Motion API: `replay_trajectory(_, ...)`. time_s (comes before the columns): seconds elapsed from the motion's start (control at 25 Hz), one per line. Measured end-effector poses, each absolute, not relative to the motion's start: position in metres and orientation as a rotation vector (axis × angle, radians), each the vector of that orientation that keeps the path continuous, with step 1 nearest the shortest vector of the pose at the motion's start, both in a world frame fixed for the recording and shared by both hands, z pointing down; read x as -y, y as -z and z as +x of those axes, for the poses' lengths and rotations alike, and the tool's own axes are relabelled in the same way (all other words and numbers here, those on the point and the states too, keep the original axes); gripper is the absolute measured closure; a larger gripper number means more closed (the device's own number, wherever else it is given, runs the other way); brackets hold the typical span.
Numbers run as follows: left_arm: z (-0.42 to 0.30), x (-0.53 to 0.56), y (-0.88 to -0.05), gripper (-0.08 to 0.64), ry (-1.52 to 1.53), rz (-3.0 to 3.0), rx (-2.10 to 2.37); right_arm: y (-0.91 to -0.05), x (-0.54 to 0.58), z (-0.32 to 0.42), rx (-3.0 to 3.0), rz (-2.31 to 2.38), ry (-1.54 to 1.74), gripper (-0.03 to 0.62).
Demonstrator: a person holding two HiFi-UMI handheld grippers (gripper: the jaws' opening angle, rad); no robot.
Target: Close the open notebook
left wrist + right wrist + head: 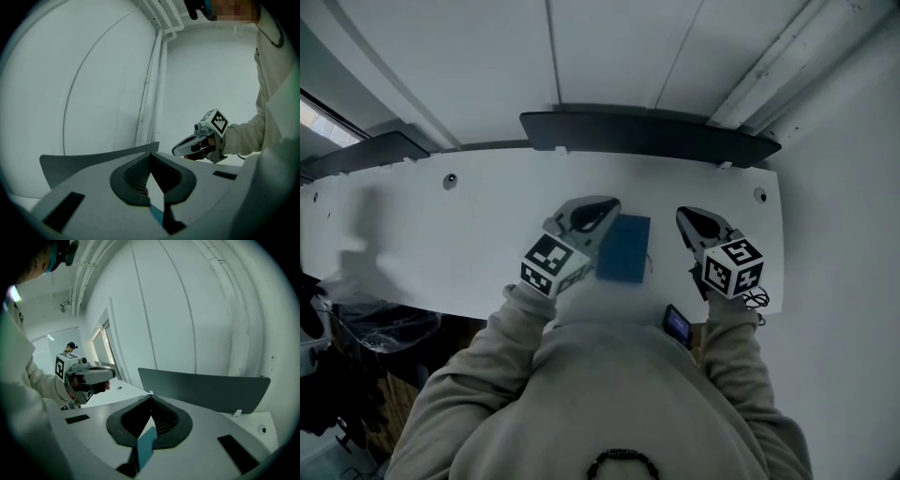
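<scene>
The blue notebook (623, 248) lies flat on the white desk (441, 253), cover up and looking closed. My left gripper (609, 203) rests right at its left edge, jaws together, with nothing seen between them. My right gripper (684, 216) stands a short way to the notebook's right, apart from it, jaws together too. In the left gripper view my own jaws (151, 155) meet at the tips and the right gripper (176, 150) shows beyond. The right gripper view has its jaws (151, 399) closed, with the left gripper (111, 373) at left. A blue sliver shows low between each pair of jaws.
A dark grey panel (647, 131) runs along the desk's back edge, with another (366, 155) at far left. A phone (678, 325) lies at the front edge near my right arm, and a thin cable (757, 298) beside the right gripper. White walls close in behind.
</scene>
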State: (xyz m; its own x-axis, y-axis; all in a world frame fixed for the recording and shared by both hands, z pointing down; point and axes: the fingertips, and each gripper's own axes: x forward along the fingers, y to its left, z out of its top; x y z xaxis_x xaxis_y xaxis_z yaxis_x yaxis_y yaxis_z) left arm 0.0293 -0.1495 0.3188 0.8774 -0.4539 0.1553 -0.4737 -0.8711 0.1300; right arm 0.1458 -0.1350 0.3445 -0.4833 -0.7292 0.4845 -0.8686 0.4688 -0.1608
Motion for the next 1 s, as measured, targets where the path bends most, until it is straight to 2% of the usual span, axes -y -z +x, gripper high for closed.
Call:
replay_trajectory(0.24, 0.020, 0.155, -0.319, 0.565, -0.157, 2.838, 0.735, -0.356, 0.141, 0.136, 2.398, 1.300, -0.548, 0.574)
replay_trajectory(1.0, -0.016, 0.152, -0.386, 0.565, -0.236, 2.633, 0.832, -0.476, 0.136, 0.147, 2.299, 1.253, -0.796, 0.574)
